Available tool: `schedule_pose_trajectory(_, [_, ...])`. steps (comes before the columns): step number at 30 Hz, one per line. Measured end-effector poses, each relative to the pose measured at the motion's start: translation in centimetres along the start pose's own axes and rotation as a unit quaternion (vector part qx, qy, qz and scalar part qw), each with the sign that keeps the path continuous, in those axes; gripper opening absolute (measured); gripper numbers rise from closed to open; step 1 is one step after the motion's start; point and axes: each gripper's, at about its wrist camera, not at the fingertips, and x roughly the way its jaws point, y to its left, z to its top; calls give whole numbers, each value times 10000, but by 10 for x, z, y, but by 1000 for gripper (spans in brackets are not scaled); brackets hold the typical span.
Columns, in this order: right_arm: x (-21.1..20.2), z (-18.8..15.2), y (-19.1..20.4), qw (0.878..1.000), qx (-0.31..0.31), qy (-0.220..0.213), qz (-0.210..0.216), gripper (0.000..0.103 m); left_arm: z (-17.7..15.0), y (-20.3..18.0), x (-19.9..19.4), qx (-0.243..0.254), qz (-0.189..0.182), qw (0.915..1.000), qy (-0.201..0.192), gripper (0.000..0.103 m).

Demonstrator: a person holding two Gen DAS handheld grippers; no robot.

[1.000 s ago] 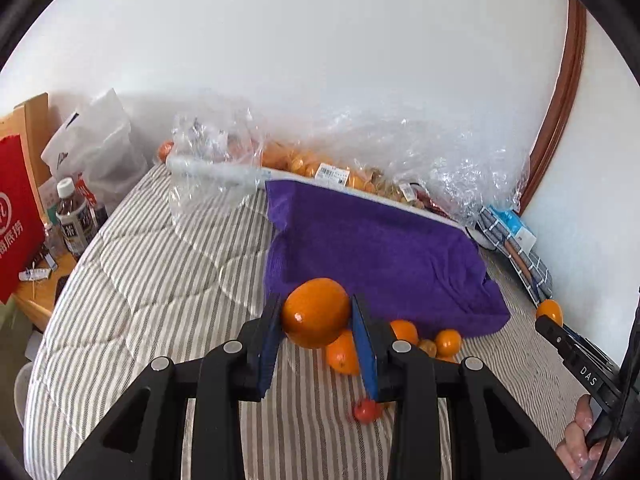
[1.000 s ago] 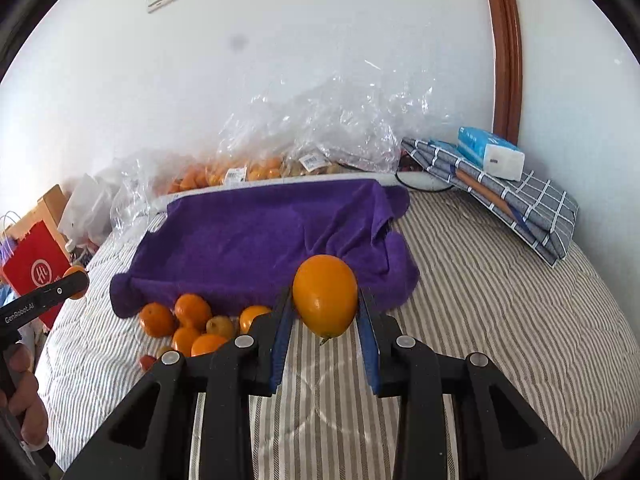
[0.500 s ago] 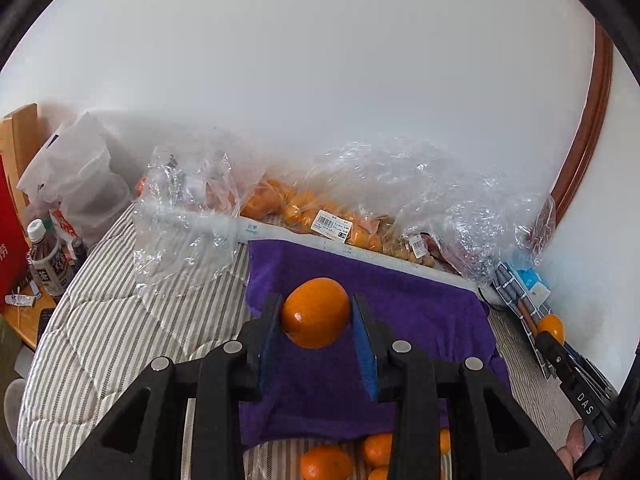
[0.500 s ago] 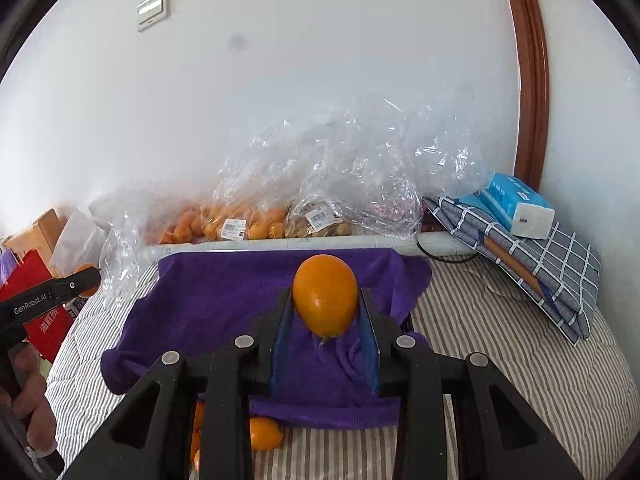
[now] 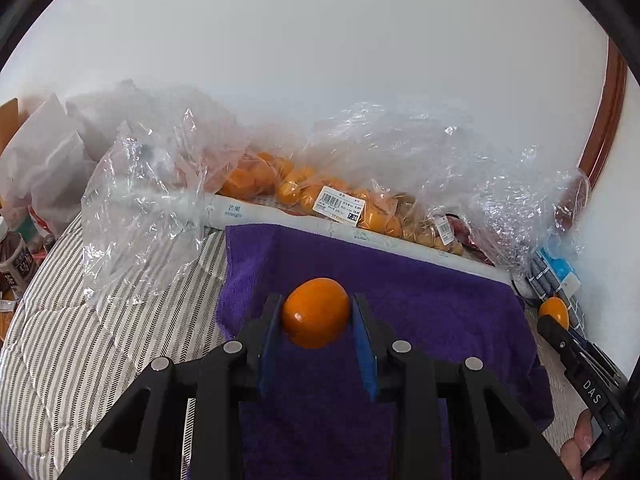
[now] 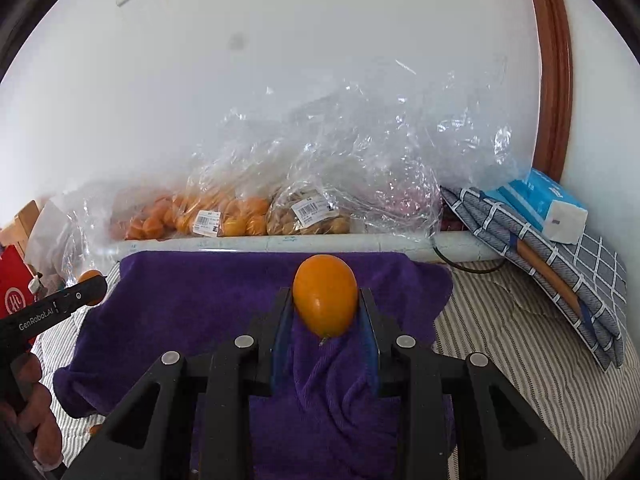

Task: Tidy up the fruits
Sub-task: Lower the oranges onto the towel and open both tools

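My left gripper [image 5: 316, 316] is shut on a round orange [image 5: 316, 313], held above the purple towel [image 5: 420, 304] spread on the striped bed. My right gripper [image 6: 325, 300] is shut on an egg-shaped yellow-orange fruit [image 6: 325, 295], also over the purple towel [image 6: 200, 296]. Each gripper shows at the edge of the other's view: the right one [image 5: 554, 314] at the far right with its fruit, the left one [image 6: 90, 280] at the far left. Clear plastic bags of oranges [image 5: 288, 188] and small brown fruits [image 6: 308, 220] lie along the wall behind the towel.
A white box rim [image 5: 360, 236] runs behind the towel. An empty clear bag [image 5: 140, 216] lies left on the striped mattress [image 5: 80, 340]. Folded checked cloth [image 6: 560, 272] with a blue tissue pack [image 6: 548, 208] sits at the right. Bottles [image 5: 14, 256] stand off the bed's left edge.
Both grippers have moved forward towards the wall with their fruits still held. The loose oranges at the towel's near edge have dropped out of view, and the bags look closer.
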Motion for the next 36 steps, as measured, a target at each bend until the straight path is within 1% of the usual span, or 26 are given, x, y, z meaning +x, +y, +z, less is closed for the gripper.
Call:
schedule_pose_trajectory(1, [4,-2,-2,10000,50,53,24,32,-2,1,3,6,32,10000,57,32])
schedule_pose_trajectory(3, [12,-5,-3,9997,90,191,105,32,-5,2,8,23,-45,9999,108,32])
schedule_pose_trajectory(6, [19,-9,-2,9996,0,261,48,32,-8,0,14,10,-154,9997,193,32])
schedule_pose_trajectory(8, [24,-13,-2,9994,-58,355,0,32,-11,-4,17,151,-140,9994,265,32])
schedule_pose_trajectory(12, [30,-15,-5,9988,25,481,86,32,-14,-8,21,283,-83,9991,300,32])
schedule_pose_trajectory(15, [35,-18,-7,9984,83,554,54,32,-15,-6,27,216,-77,9989,409,32])
schedule_pose_trajectory(21, [44,-22,-5,9978,2,667,-27,32,-17,-1,36,103,-81,9981,596,32])
schedule_pose_trajectory(27, [50,-26,-1,9970,-83,771,-46,32,-19,-4,38,198,23,9980,601,33])
schedule_pose_trajectory(36, [58,-27,-5,9956,14,929,-67,32,-18,-4,39,245,19,9975,658,33])
